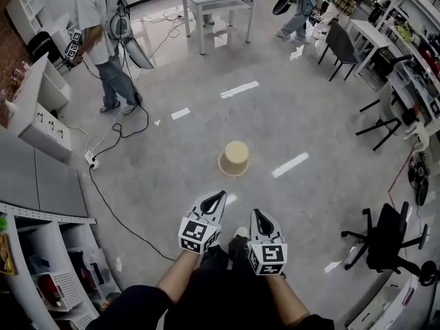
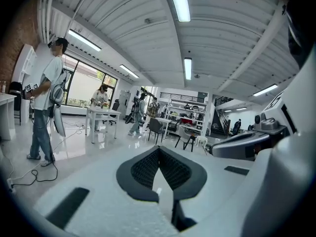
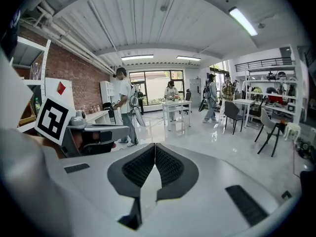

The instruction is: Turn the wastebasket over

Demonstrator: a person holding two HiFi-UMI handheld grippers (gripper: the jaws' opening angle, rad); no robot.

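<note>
The wastebasket (image 1: 234, 158) stands alone on the floor (image 1: 295, 108), ahead of the person, seemingly with its wide rim down and its narrower flat end up, though that is hard to tell for sure at this size. The left tongs (image 1: 219, 196) and the right tongs (image 1: 258, 214) are both pressed together with nothing between them, held side by side and well apart from it. By my reading the turn is not yet begun: the reach, the grip and the flip are all left.
</note>
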